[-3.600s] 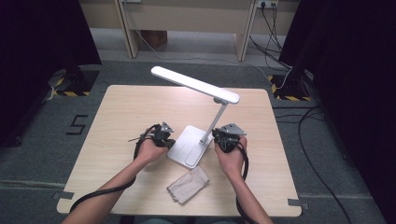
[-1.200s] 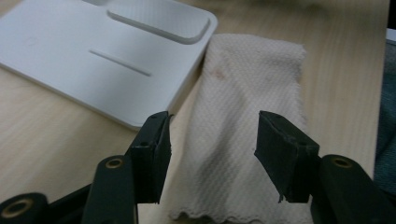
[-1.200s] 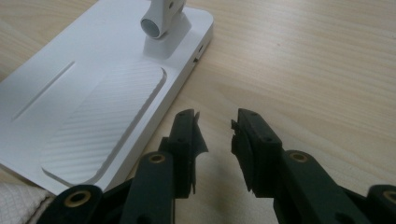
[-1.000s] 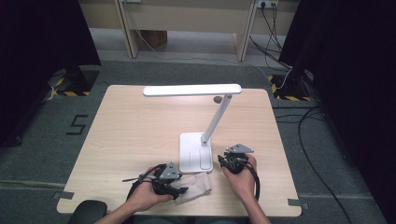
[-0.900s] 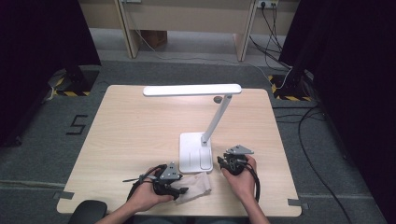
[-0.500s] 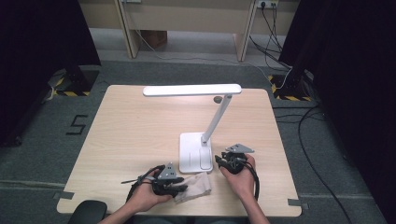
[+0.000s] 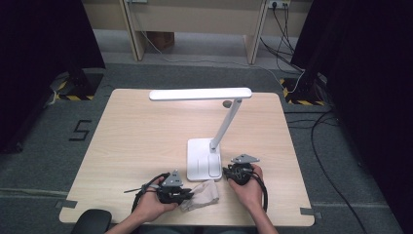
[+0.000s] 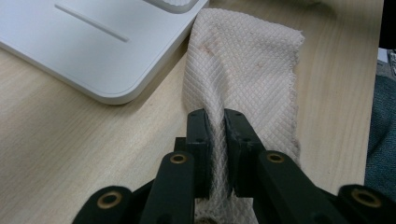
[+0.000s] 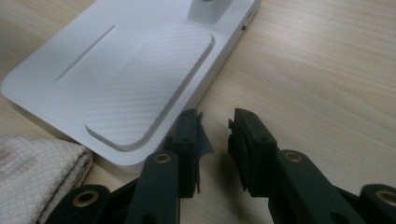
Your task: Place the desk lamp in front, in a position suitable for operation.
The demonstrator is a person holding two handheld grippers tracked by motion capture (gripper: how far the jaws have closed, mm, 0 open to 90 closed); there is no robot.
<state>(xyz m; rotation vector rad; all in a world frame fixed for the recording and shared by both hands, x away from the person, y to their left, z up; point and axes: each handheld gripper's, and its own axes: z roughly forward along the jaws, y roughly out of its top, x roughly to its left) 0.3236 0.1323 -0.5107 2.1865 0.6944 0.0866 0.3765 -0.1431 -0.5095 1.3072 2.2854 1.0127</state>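
pinching the cloth lengthwise toward the lamp base, left gripper just closed; right gripper spread.

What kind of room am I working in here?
Probably a lab recording bay: a lone light wooden table on grey carpet with black-and-yellow hazard tape, black curtains at both sides, loose cables across the floor.

1. The cloth runs out of the left tool view at 6 o'clock; the fold pinched between the jaws is hidden there.
2. In the right tool view the lamp base is cut off at 12 o'clock, and the cloth at 8 o'clock.
3. In the high view the person's forearms leave at 6 o'clock.
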